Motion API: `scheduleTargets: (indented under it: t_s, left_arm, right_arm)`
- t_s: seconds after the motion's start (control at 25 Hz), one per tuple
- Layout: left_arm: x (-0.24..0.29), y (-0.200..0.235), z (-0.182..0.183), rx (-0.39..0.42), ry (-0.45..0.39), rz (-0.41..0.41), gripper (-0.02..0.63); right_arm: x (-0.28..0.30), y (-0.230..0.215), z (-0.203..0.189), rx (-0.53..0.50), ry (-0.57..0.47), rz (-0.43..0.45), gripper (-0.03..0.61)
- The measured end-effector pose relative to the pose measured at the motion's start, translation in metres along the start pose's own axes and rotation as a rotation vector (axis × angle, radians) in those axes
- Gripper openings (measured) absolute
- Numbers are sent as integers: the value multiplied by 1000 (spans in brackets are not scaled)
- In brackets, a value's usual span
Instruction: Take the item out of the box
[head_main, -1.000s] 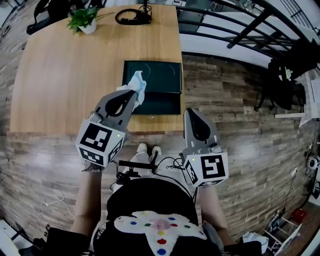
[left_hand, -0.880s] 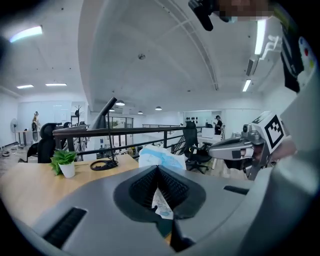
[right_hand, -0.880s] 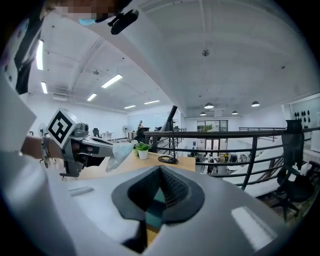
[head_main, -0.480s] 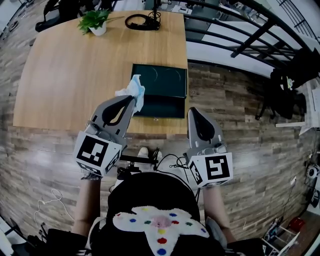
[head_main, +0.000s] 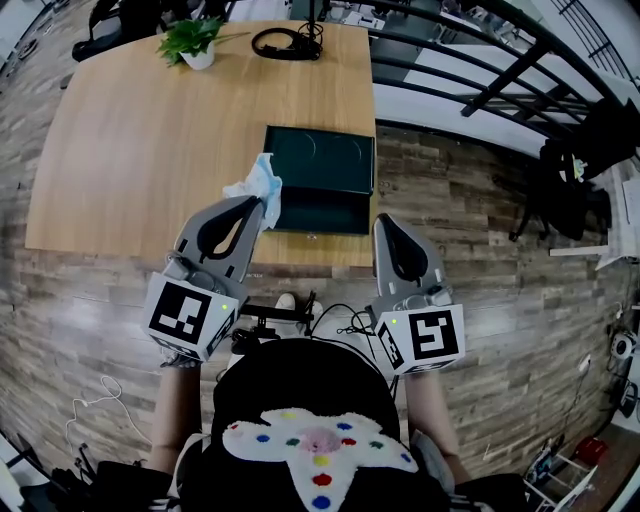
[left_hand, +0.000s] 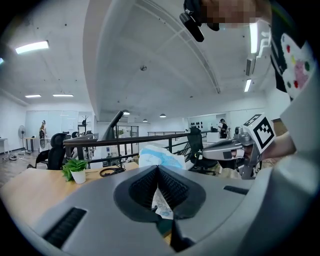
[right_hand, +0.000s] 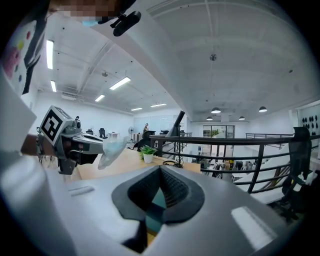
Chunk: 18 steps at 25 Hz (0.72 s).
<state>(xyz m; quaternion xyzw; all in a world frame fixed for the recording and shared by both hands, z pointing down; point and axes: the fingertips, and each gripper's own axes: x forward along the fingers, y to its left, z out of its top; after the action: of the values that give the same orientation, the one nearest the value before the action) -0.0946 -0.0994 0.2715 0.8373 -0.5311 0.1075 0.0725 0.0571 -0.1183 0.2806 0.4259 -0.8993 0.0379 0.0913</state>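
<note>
A crumpled white and light-blue face mask (head_main: 257, 186) hangs from my left gripper (head_main: 262, 204), which is shut on it, held above the table just left of the box. In the left gripper view the mask (left_hand: 159, 156) bulges over the closed jaws of the left gripper (left_hand: 159, 171). The dark green box (head_main: 318, 160) lies open at the table's right edge, lid flat, inside looking bare. My right gripper (head_main: 385, 224) hovers near the box's front right corner, shut with nothing between its pads. The right gripper view looks along the right gripper (right_hand: 161, 171) and shows the mask (right_hand: 112, 147) at left.
The wooden table (head_main: 150, 130) carries a small potted plant (head_main: 192, 42) and a coiled black cable (head_main: 284, 43) at its far edge. A black railing (head_main: 470, 70) runs to the right, above a wood-plank floor (head_main: 450, 210).
The left gripper has carried the mask a little leftward, away from the box opening. The right gripper has stayed about where it was.
</note>
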Motion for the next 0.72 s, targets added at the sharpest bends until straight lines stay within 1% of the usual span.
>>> scheduleTargets:
  t_s: [0.12,0.4,0.56,0.72]
  left_arm:
    - [0,2,-1,6,2,0,6]
    - [-3,-2,-1,54,4,4,6]
    - [-1,-3,0,40,7,10,7]
    - [0,-9,2,47,4,6,6]
  right_arm:
    - [1,2,-3,-1,6,2,9]
    - [-2,2,-7,-8,18,-1,8]
    - [-1,1,-7,-15,20,-6,8]
    - [-4,0,-5,-20,15,-6,8]
